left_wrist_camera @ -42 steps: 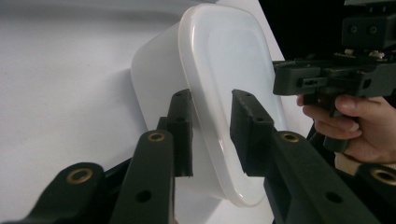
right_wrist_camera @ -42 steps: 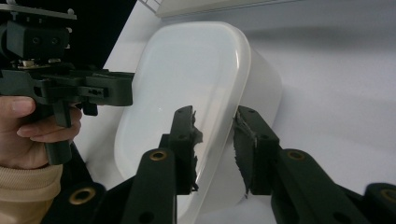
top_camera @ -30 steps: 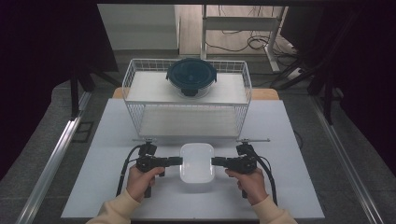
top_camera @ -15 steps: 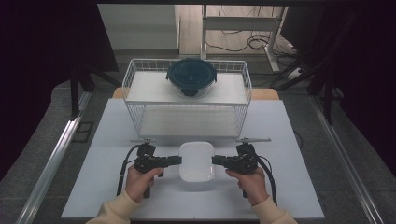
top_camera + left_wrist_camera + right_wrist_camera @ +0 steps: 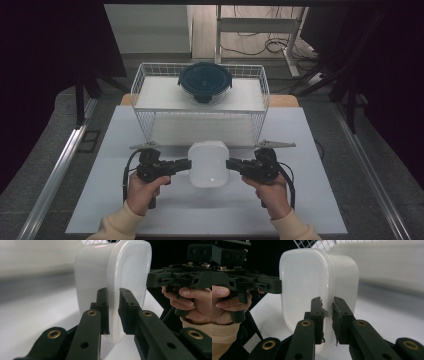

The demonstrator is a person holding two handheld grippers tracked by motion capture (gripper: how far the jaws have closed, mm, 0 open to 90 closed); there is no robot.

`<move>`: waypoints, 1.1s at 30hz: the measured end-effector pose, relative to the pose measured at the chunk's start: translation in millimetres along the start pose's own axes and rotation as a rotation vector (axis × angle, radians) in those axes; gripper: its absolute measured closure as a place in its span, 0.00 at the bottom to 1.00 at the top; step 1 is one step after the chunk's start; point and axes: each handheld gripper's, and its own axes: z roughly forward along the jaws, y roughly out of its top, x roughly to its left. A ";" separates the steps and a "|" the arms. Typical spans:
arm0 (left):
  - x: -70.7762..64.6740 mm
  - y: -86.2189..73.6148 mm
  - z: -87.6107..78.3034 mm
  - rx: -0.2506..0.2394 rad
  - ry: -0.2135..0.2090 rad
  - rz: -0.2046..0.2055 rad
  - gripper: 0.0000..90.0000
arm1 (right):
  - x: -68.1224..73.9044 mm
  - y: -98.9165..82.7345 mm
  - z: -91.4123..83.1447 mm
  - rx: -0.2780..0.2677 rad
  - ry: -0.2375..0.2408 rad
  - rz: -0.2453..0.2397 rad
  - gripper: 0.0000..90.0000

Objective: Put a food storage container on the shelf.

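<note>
2 hands come in from the near edge, each with a gripper. The left gripper (image 5: pixel 186 164) and right gripper (image 5: pixel 231 164) pinch the rim of a white plastic container (image 5: pixel 209 163) from opposite sides, jaws narrow and clamped on it, above the white table (image 5: pixel 305 200). Beyond stands a wire basket (image 5: pixel 145 80), with a dark round lidded bowl (image 5: pixel 205 82) on its shelf.

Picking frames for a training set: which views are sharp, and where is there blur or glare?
High view: sharp, evenly lit table, dark surroundings. Left gripper view: box and fingers crisp, soft glare near the box's top, background smeared. Right gripper view: box sharp, basket and table behind blurred.
</note>
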 end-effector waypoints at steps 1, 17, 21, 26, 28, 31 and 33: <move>-2.1 4.0 -2.2 -0.008 0.001 0.006 0.88 | 2.7 4.1 -2.0 -0.006 -0.002 -0.013 0.88; -37.4 80.3 -43.2 -0.095 -0.011 0.125 0.88 | 44.1 84.1 -35.8 -0.110 -0.007 -0.147 0.88; -40.4 99.3 -48.6 -0.101 -0.009 0.140 0.88 | 48.3 102.1 -38.7 -0.119 -0.011 -0.155 0.88; -45.5 118.6 -55.8 -0.107 -0.014 0.153 0.88 | 53.4 122.2 -43.8 -0.129 -0.008 -0.165 0.88; -48.6 128.2 -59.2 -0.108 -0.011 0.164 0.88 | 55.1 129.2 -45.9 -0.135 -0.006 -0.170 0.88; -52.3 140.7 -63.3 -0.112 -0.006 0.174 0.88 | 58.4 140.5 -48.4 -0.146 -0.007 -0.177 0.88; -55.6 147.4 -65.4 -0.117 0.002 0.185 0.88 | 59.9 148.0 -50.4 -0.153 -0.008 -0.180 0.88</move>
